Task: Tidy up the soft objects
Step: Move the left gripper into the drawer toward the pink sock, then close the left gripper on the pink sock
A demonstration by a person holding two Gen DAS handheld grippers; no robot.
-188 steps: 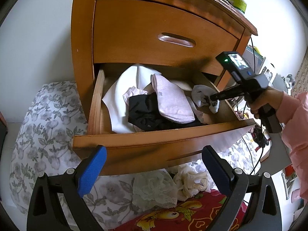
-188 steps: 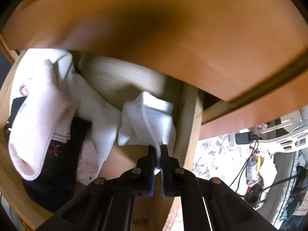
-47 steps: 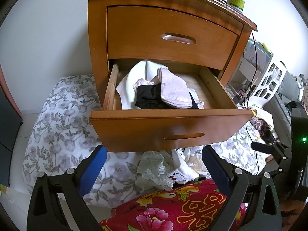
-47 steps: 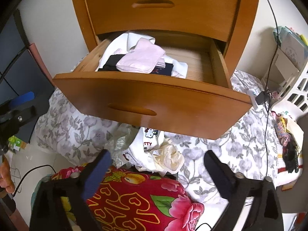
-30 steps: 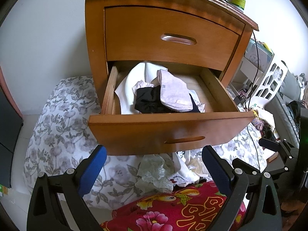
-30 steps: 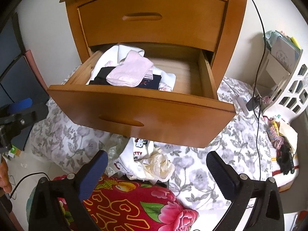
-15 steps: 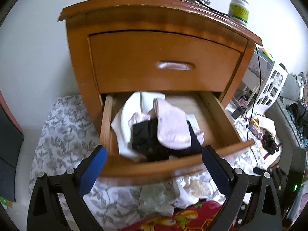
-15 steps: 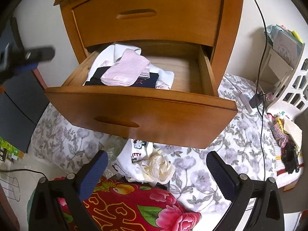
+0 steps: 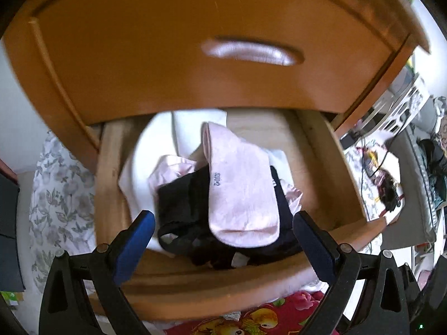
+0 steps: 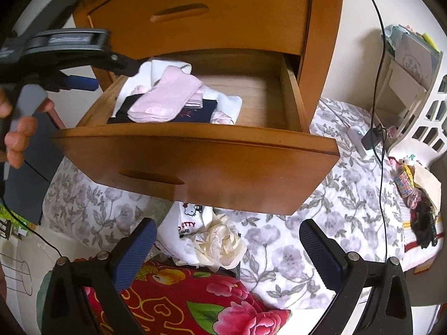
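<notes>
— Where's the laundry?

— In the open drawer (image 10: 195,162). I see a pink sock (image 9: 240,192) lying on top of a black garment (image 9: 184,203), with white cloth (image 9: 156,150) under both. The pile fills the drawer's left half; the right half shows bare wood.

— And your tongs?

— My left tongs (image 9: 223,237) are spread wide, empty, hanging over the drawer's front edge with the pile's near end between the blue pads (image 9: 134,243). From the right camera I see a hand (image 10: 19,134) gripping their handle at the drawer's left corner. My right tongs (image 10: 227,251) are released too, holding nothing, low in front of the drawer.

— Anything under the drawer?

— More soft things on a floral sheet (image 10: 335,209): a white piece with a cartoon print (image 10: 187,223), a cream bundle (image 10: 220,248) just beside it, and a red flowered blanket (image 10: 195,301) nearest me. The left view is blurred.
</notes>
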